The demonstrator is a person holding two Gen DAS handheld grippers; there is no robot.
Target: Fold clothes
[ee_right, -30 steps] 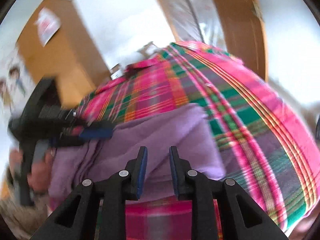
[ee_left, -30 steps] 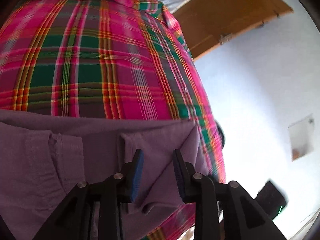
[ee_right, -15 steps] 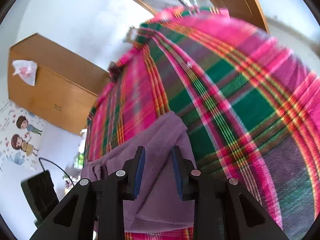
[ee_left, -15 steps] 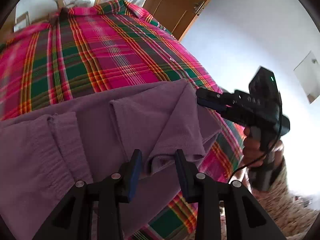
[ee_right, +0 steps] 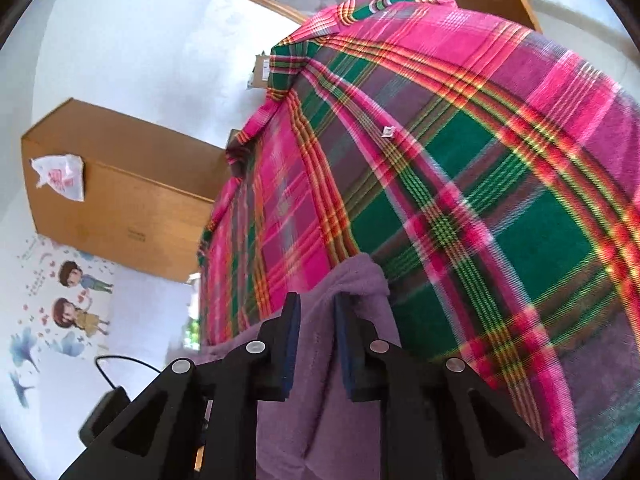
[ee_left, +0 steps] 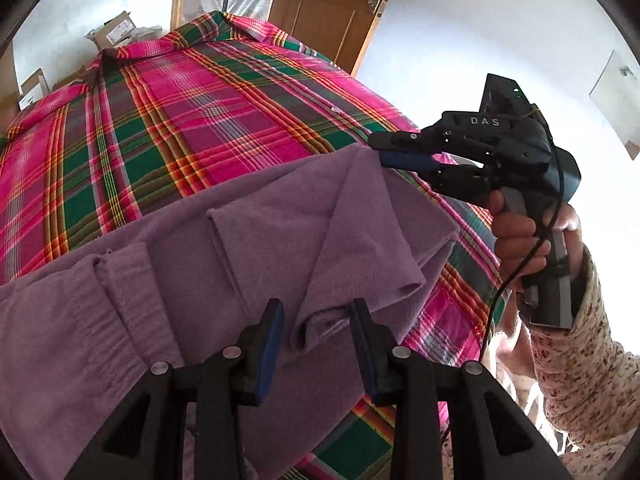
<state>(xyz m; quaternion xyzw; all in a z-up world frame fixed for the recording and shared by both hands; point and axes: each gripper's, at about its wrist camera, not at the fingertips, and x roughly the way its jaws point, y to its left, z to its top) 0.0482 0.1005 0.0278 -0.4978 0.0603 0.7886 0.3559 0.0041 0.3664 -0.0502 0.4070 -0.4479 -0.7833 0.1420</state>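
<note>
Purple fabric (ee_left: 248, 232), soft and faintly fuzzy like fleece, lies across my bed's plaid cover (ee_left: 168, 120), which is a flat woven cloth in pink, green and thin orange-yellow stripes. The garment is folded over itself: a broad flap with a straight edge sits on top, and a gathered, ribbed band with stitched rows runs along its left part. In my left wrist view a bunched fold of the purple cloth sits between the blue-padded fingers of my left gripper (ee_left: 316, 332); the fingers stand apart with a gap on each side of the fold, so they are spread rather than pinching.

My right gripper (ee_left: 394, 152) shows at the far corner of the flap, its black frame marked DAS, held in my hand (ee_left: 520, 240) with a floral sleeve (ee_left: 576, 372) at the wrist. From that side its fingertips look closed on the corner. In the right wrist view the same gripper (ee_right: 318, 312) has a rounded tip of purple cloth rising between its narrow-set pads; whether they truly press the cloth I cannot tell.

Behind the bed stand a wooden door (ee_left: 328, 12), a brown wooden cabinet (ee_right: 120, 196) with a crumpled white bag on it, and a white wall carrying cartoon stickers (ee_right: 76, 300).
</note>
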